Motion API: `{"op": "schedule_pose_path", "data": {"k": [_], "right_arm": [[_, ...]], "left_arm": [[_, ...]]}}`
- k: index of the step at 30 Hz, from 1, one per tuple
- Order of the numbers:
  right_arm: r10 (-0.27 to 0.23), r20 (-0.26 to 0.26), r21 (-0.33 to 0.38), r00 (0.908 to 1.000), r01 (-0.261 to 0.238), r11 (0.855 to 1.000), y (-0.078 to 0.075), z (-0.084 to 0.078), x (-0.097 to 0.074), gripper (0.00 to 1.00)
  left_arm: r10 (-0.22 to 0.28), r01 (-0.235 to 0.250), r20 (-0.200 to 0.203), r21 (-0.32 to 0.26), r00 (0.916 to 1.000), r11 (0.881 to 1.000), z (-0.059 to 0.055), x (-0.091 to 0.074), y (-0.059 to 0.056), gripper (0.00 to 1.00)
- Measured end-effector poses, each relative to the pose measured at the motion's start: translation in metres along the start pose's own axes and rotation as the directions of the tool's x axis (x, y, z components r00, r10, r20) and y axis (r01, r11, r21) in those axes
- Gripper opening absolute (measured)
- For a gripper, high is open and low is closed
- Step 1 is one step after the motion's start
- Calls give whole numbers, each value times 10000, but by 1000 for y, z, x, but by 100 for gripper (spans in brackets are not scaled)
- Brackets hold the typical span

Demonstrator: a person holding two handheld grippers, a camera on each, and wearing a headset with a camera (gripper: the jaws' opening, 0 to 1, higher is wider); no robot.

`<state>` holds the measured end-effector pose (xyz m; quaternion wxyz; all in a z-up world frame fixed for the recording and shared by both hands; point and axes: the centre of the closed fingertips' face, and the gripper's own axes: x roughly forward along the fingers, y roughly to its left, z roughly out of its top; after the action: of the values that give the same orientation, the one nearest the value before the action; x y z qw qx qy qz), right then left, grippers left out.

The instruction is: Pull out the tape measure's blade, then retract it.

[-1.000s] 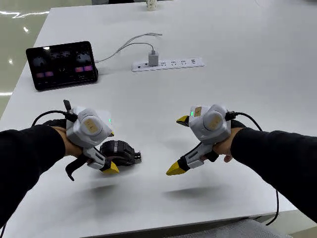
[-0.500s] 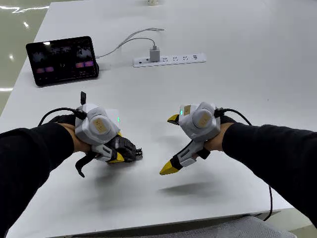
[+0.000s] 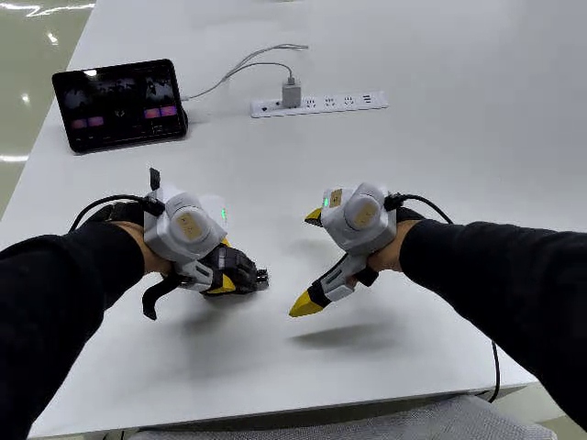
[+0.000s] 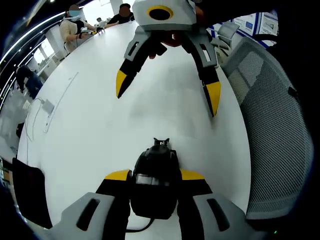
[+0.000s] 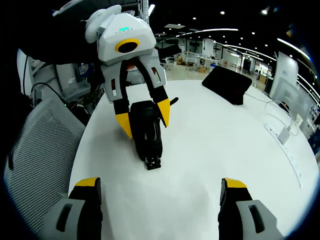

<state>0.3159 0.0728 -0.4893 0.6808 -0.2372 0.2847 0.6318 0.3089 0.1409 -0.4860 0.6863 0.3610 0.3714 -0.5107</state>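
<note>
Tablet: the tablet is lying at the far left of the white table, its screen glowing.
Left sleeve: a black sleeve is reaching in from the left, carrying the left gripper.
Left gripper: its yellow-tipped tongs are pinching the tape measure by the sides; in the left gripper view they are pressing against both flanks of the black case.
Tape measure: the case is sitting low at the near left of the table, between the left tongs; whether it is touching the surface I cannot tell. Its blade tab is resting at the case mouth, pointing toward the right gripper.
Right gripper: the right gripper is hovering just beside the tape measure, tongs spread wide and gripping nothing; its own view is showing bare table between the tips.
Power strip: the power strip is lying at the far middle, with a charger plugged in.
</note>
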Motion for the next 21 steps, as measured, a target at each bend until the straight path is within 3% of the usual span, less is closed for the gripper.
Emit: {"op": "schedule_pose_path", "data": {"k": [8, 12, 16, 17, 19, 21], "right_arm": [[194, -209, -310, 9996, -200, 9993, 2, 1, 6, 99], [179, -25, -151, 9998, -180, 9997, 3, 9, 10, 99], [168, 123, -521, 9998, -161, 9985, 5, 13, 17, 99], [179, 38, -932, 9998, -175, 9955, 4, 13, 18, 96], [62, 56, -1246, 10000, -54, 9922, 2, 14, 19, 78], [46, 98, -1085, 9999, -35, 9941, 0, 16, 23, 75]], "left_arm": [[76, -76, -23, -58, 10000, 10000, 0, -1, -1, 30], [128, -128, -81, -87, 9999, 9999, 0, -1, -2, 30], [180, -180, -15, -97, 9998, 9998, 1, -1, -2, 30], [191, -190, 8, -87, 9998, 9998, 1, -1, -2, 30], [204, -204, 21, -84, 9998, 9998, 1, -2, -2, 30], [214, -213, 25, -97, 9998, 9997, 1, -2, -2, 30]]}}
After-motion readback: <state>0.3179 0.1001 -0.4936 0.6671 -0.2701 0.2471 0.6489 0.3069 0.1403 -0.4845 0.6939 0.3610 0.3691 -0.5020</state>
